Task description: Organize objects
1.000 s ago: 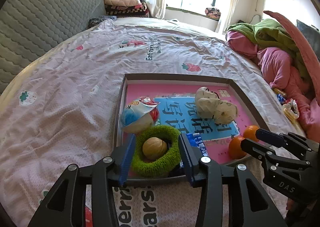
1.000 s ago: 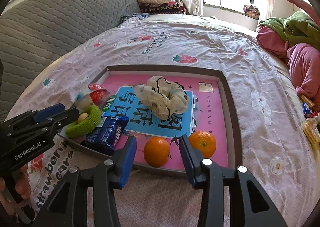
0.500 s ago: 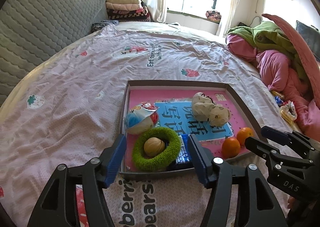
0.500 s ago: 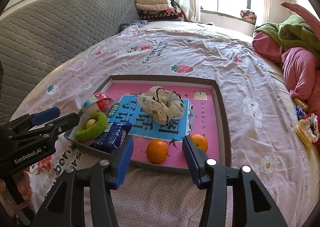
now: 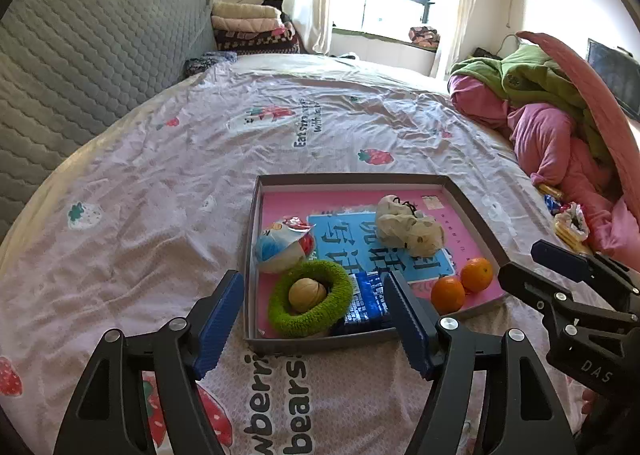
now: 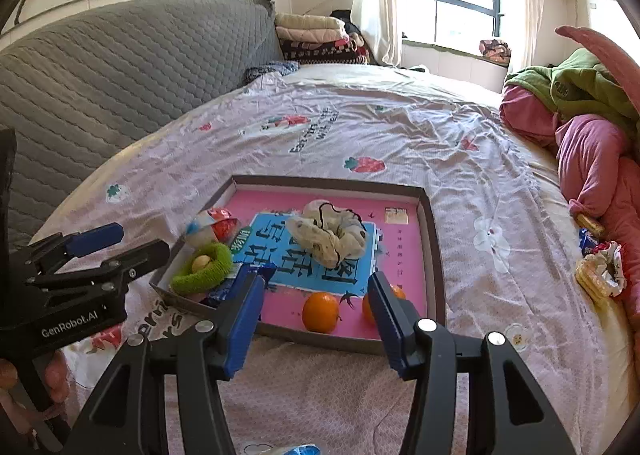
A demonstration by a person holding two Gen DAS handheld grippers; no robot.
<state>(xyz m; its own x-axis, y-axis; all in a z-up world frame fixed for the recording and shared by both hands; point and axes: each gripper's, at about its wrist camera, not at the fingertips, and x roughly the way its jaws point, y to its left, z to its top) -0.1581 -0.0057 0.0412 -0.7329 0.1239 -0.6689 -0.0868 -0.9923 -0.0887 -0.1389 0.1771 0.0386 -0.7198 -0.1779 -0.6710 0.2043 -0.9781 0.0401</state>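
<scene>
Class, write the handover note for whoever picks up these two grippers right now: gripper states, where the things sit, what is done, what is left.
Left gripper: open, empty, short of the tray.
Right gripper: open, empty, also short of it.
In the tray: green ring around a walnut, snack bag, blue packet, scrunchie, two oranges.
Done: these sit in the tray.
Left: wrappers on the bed, perhaps.

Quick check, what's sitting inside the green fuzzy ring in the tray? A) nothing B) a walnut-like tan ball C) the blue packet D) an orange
B: in the left wrist view a tan, walnut-like ball sits in the hole of the green fuzzy ring; the two oranges lie apart near the tray's right corner, and the blue packet lies beside the ring, partly under it.
</scene>
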